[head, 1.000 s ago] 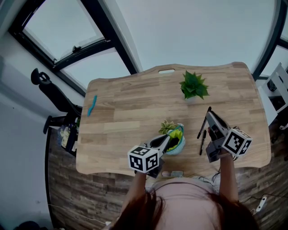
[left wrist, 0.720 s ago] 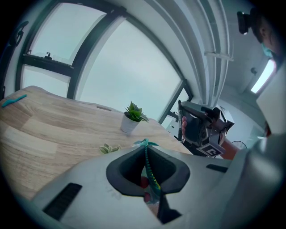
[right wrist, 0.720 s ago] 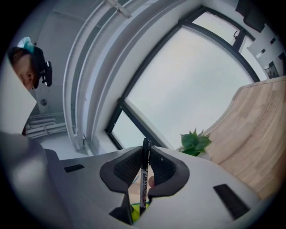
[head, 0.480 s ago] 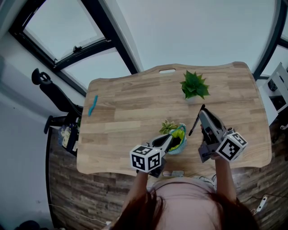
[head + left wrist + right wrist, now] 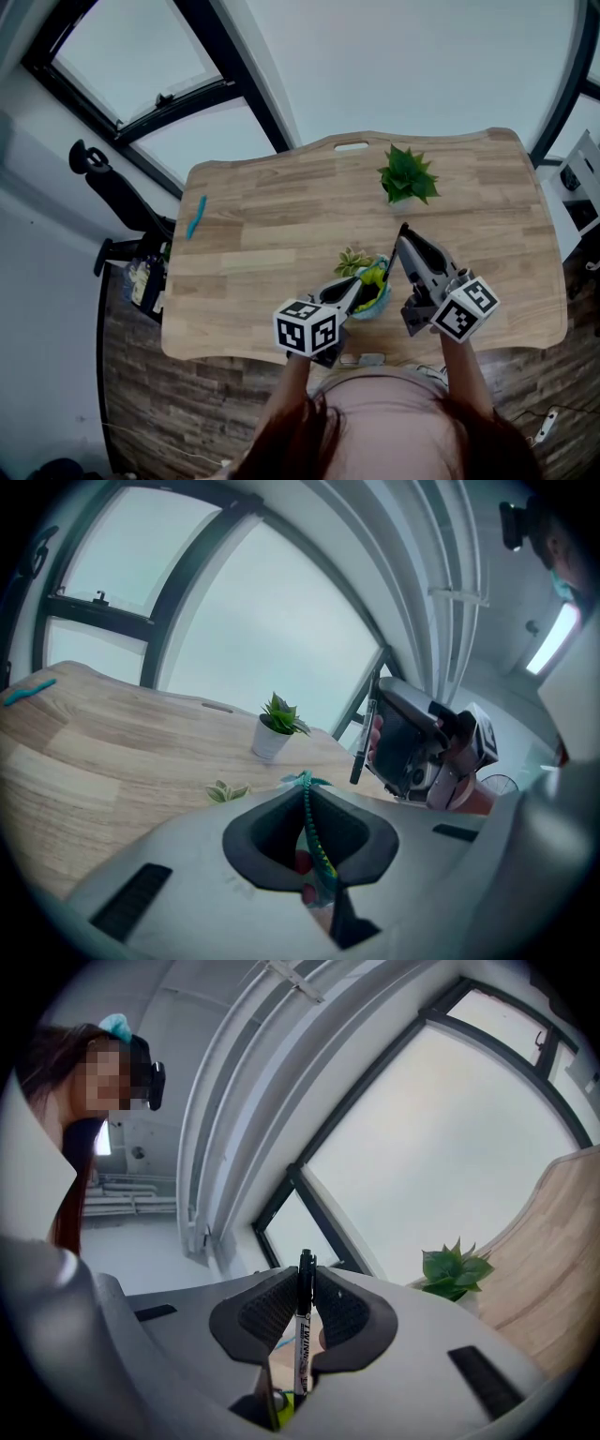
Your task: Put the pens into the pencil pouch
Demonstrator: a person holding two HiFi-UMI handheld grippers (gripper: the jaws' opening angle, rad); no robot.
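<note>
The teal leaf-print pouch (image 5: 373, 292) lies near the table's front edge, with something yellow-green inside it. My left gripper (image 5: 353, 287) is shut on the pouch's zipper edge (image 5: 312, 829) and holds the mouth up. My right gripper (image 5: 402, 238) is shut on a black pen (image 5: 393, 257), which slants down toward the pouch's right side. In the right gripper view the black pen (image 5: 302, 1330) stands upright between the pads, its lower end over the pouch (image 5: 281, 1417). A blue pen (image 5: 194, 217) lies far off at the table's left edge.
A small potted plant (image 5: 406, 178) stands at the back of the wooden table (image 5: 281, 216), beyond the right gripper. A cut-out handle slot (image 5: 347, 147) sits at the far edge. A dark chair (image 5: 112, 192) stands off the table's left side.
The right gripper has carried the black pen left and upward, from right of the pouch to just beside its open mouth, and has rolled. The left gripper and pouch stayed put.
</note>
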